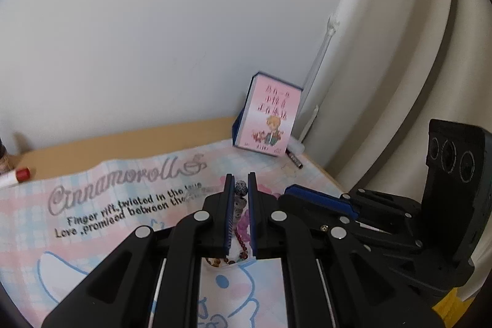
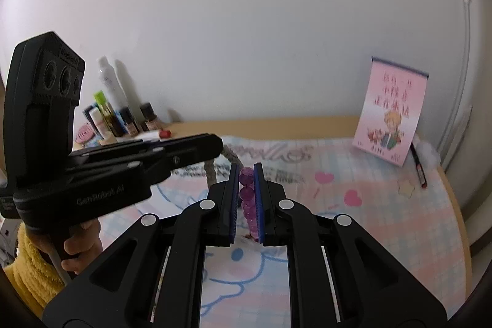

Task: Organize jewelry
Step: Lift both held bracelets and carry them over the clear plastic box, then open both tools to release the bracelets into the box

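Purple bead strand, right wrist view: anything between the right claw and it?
Nothing visible. The right claw is already shut on the purple bead strand, which runs between its pads. The left claw is likewise shut on a speckled bead strand. Both hang above the Cinnamoroll mat.

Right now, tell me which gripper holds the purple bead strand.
The right gripper: its fingers pinch the purple bead strand. The left gripper instead pinches a speckled grey-and-white bead strand.
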Tool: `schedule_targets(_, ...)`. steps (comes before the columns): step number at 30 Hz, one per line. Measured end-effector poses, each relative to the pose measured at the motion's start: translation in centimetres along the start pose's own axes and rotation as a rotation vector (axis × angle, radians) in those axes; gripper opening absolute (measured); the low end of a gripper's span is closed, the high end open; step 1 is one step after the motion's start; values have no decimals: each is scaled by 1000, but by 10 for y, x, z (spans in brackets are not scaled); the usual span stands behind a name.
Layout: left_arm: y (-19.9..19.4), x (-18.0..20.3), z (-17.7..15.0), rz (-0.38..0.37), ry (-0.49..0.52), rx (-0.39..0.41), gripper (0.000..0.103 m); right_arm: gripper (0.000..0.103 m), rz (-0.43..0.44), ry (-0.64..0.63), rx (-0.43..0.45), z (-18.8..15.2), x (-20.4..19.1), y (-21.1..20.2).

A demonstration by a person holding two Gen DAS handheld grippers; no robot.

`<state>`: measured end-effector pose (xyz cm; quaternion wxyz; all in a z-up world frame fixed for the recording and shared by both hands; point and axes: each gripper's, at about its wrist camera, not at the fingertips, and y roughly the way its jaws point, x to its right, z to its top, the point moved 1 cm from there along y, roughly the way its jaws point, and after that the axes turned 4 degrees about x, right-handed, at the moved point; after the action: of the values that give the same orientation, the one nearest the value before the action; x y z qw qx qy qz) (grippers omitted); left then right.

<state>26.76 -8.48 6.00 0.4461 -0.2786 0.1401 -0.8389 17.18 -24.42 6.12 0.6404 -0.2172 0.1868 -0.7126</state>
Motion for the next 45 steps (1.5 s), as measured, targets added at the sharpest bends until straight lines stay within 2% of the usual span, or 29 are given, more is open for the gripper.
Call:
schedule_targets(4, 15, -1, -11, 24, 28, -44, 8, 9, -8, 15, -40, -11, 8, 10)
schedule_targets(16, 36, -13, -23, 30, -10, -122, 8, 9, -20, 50, -81, -28, 13, 24)
schedule_targets(20, 44, -20, -29, 6, -51, -162, 8, 9, -37, 36, -86, -31, 11, 25)
schedule_targets(25, 39, -18, -29, 28, -35, -158, 9, 11, -46, 35, -92, -34, 13, 22)
schedule_targets(28, 36, -18, -27, 46, -31, -156, 23, 11, -46, 43, -67, -34, 14, 13)
schedule_targets(31, 28, -19, -24, 53, -38, -140, 23, 14, -49, 45, -35, -31, 12, 0)
schedule_targets(32, 23, -21, -22, 58, -37, -132, 24, 16, -43, 47, -26, -30, 10, -6)
schedule_targets(33, 19, -22, -21, 67, -36, -126, 24, 23, -36, 45, -20, -30, 9, -10)
schedule_targets(34, 15, -23, -21, 80, -34, -120, 28, 29, -32, 40, -13, -30, 6, -15)
schedule_targets(35, 8, -26, -20, 93, -34, -110, 37, 31, -32, 29, -1, -30, 3, -21)
schedule_targets(37, -5, -30, -21, 112, -41, -85, 47, 31, -35, 8, 5, -32, -5, -28)
schedule_targets(41, -30, -40, -27, 165, -26, -62, 48, 32, -7, -13, 4, -38, -20, -40)
schedule_targets(45, -51, -48, -39, 198, -12, -63, 51, 40, 19, -33, -6, -47, -34, -47)
